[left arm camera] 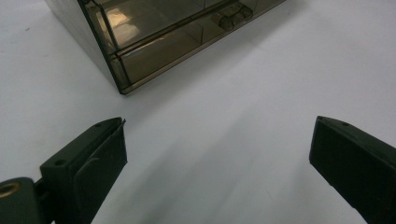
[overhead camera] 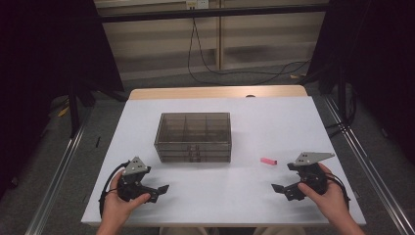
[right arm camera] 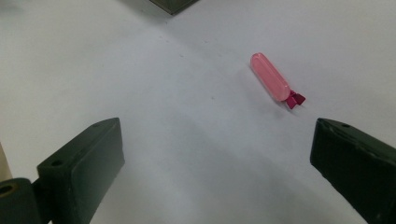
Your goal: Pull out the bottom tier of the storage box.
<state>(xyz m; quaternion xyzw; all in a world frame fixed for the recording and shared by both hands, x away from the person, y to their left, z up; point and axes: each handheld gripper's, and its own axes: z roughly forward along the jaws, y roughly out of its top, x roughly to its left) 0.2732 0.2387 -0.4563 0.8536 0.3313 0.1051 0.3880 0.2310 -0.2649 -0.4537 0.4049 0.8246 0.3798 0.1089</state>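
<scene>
Right gripper (overhead camera: 283, 188): we see it in a hand at the near right of the table, jaws spread wide with nothing between them, pointing toward the table's middle.
Left gripper (overhead camera: 159, 191): we see it in the other hand at the near left, jaws likewise wide apart and empty, also pointing inward; the two grippers are well apart.
Pink capsule (right arm camera: 270, 77): we find it lying flat on the table just ahead of the right gripper, a little to the right of its jaw line, touching neither jaw; a dark red tab sticks out of the end nearer the gripper. In the high view it lies between the right gripper and the box (overhead camera: 268, 161).
Smoked clear compartment box (overhead camera: 194, 137): we see it beyond both grippers at the table's middle, ahead and left of the left gripper in its own view (left arm camera: 154, 42), divided inside, with a clasp on its near side.
White table (overhead camera: 220, 196): we see bare surface under both sets of jaws.
</scene>
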